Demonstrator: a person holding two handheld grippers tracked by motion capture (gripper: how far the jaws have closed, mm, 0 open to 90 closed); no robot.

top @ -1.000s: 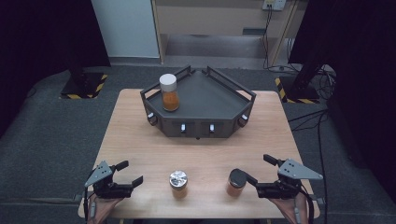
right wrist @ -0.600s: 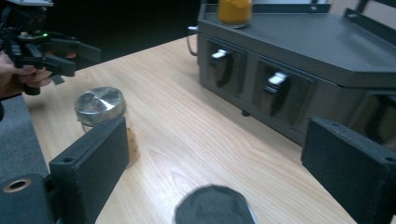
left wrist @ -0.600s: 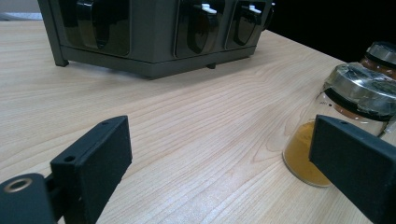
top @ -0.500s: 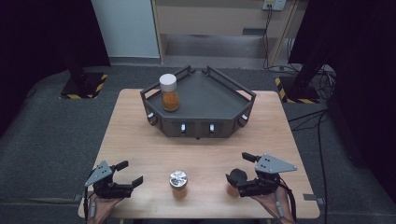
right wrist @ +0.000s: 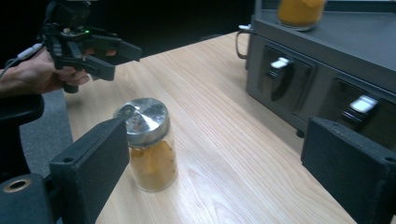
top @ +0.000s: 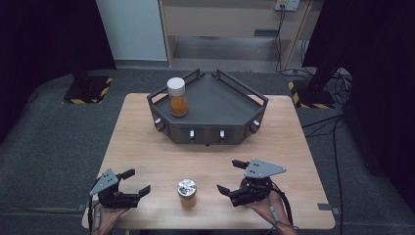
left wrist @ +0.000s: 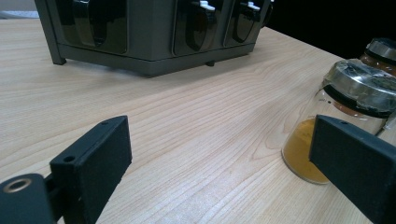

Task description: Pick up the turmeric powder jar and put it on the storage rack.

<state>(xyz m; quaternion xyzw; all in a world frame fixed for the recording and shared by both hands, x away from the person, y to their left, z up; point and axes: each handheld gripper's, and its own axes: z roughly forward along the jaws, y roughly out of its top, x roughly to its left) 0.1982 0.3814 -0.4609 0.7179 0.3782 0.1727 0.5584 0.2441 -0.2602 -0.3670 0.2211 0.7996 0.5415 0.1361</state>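
A small glass jar (top: pixel 187 193) with a silver lid and orange powder stands upright near the table's front edge. My left gripper (top: pixel 139 180) is open to its left, a short gap away; in the left gripper view the jar (left wrist: pixel 345 121) stands just behind the right jaw. My right gripper (top: pixel 227 176) is open to the jar's right, jaws pointing toward it; the jar (right wrist: pixel 147 140) stands just beyond its left jaw. A second jar (left wrist: pixel 380 51) with brownish contents peeks in behind the first. A taller white-lidded jar (top: pixel 176 96) of orange powder stands on the dark tray (top: pixel 215 98).
The dark angular tray has raised rails and a front wall with white-tipped latches (top: pixel 192 133). It takes up the back half of the wooden table (top: pixel 147 142). The other hand and its gripper (right wrist: pixel 88 46) appear far off in the right gripper view.
My right gripper has moved left toward the silver-lidded jar and now covers the spot where the right-hand jar stood in the high view. The left gripper has not moved.
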